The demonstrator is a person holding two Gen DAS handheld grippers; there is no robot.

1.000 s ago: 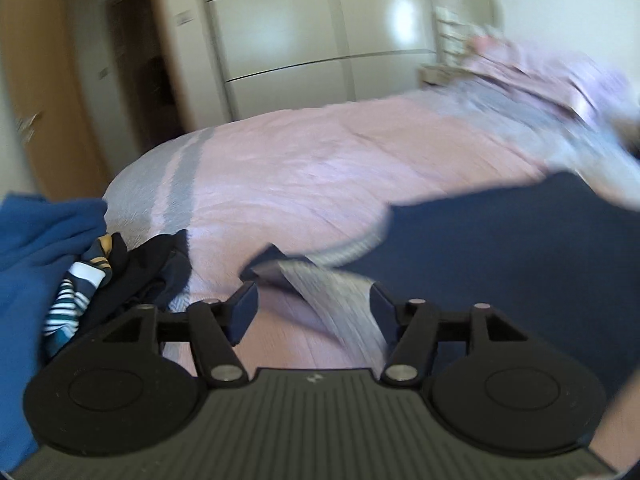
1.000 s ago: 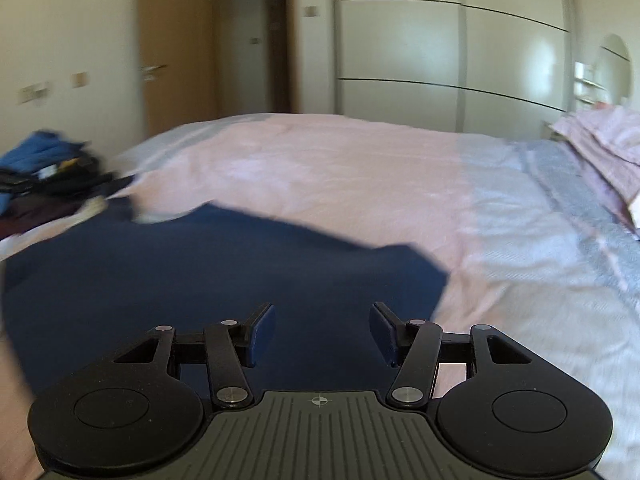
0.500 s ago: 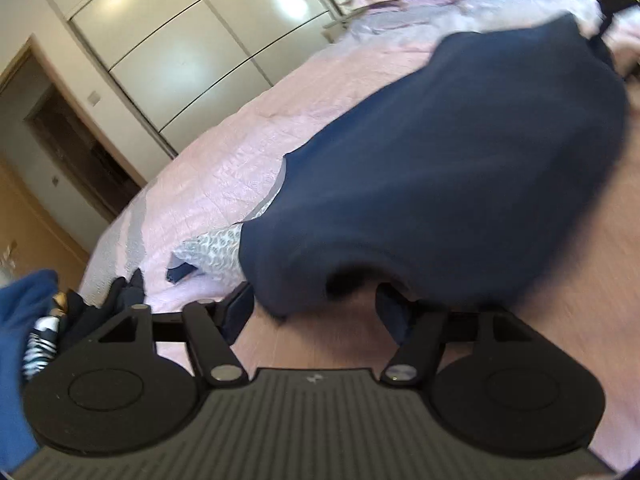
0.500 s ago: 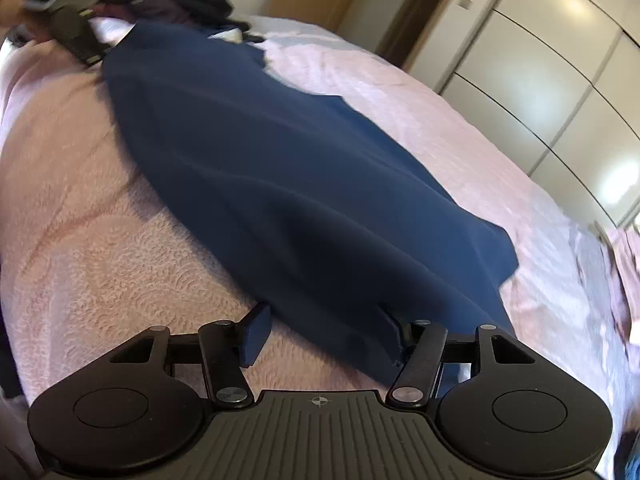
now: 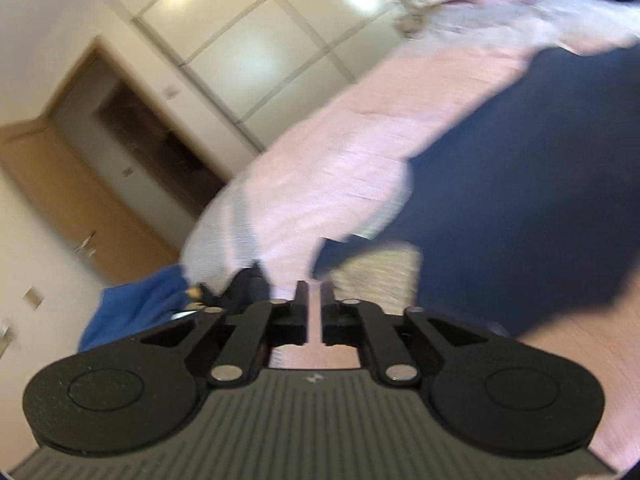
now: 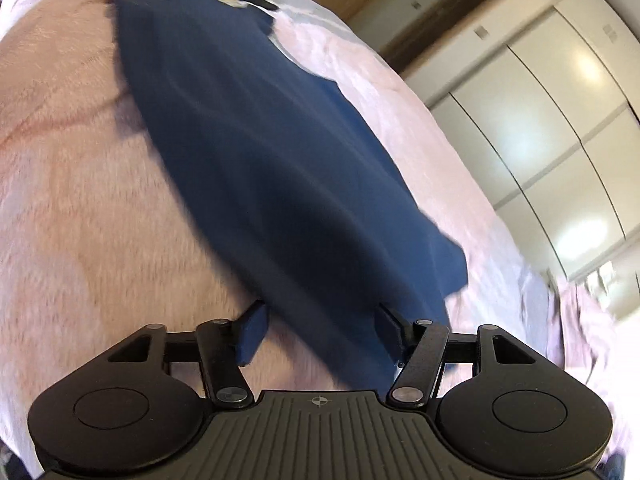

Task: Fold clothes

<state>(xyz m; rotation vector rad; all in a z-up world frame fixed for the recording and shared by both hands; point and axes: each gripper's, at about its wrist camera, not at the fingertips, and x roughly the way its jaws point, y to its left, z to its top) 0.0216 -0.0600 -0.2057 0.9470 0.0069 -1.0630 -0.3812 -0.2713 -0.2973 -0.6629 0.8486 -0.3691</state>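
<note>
Pink bed (image 6: 80,184): navy garment (image 6: 280,168) spread flat; clothes pile (image 5: 160,300) at far edge.

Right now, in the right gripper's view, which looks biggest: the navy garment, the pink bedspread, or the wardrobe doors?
1. Pink bedspread, filling most of the picture.
2. Navy garment.
3. Wardrobe doors.
The bedspread and garment lie close to the camera and the doors far off, so true sizes are unsure.

Glossy wardrobe (image 5: 256,48), wooden door (image 5: 68,200)
</note>
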